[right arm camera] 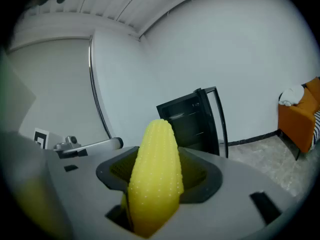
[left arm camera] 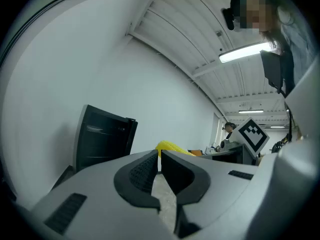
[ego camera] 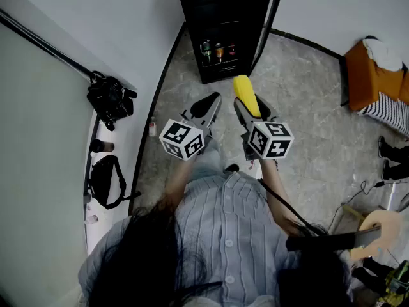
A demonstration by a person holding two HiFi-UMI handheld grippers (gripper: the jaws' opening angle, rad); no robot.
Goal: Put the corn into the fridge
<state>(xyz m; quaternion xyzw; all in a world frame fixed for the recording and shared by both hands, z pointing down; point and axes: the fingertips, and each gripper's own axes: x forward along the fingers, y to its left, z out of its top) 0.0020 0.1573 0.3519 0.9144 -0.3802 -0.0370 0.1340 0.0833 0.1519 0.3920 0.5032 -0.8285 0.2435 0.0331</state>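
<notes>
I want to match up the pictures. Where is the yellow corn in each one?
Head view: corn in the middle, held in the right gripper, below the fridge.
Left gripper view: corn peeks just above the jaws, near the middle.
Right gripper view: corn fills the lower middle, between the jaws.
Shared landmark: the black fridge, seen in all three.

The grey stone floor [ego camera: 307, 107] has a black fridge [ego camera: 220, 24] standing on it by the far wall. An orange seat [ego camera: 364, 75] sits on the right, with dark shoes [ego camera: 390, 149] and a thin cable [ego camera: 364, 187] nearby. A small bottle [ego camera: 152, 129] stands by the left wall. A white ledge [ego camera: 94, 226] there holds two black bags [ego camera: 110, 99].
</notes>
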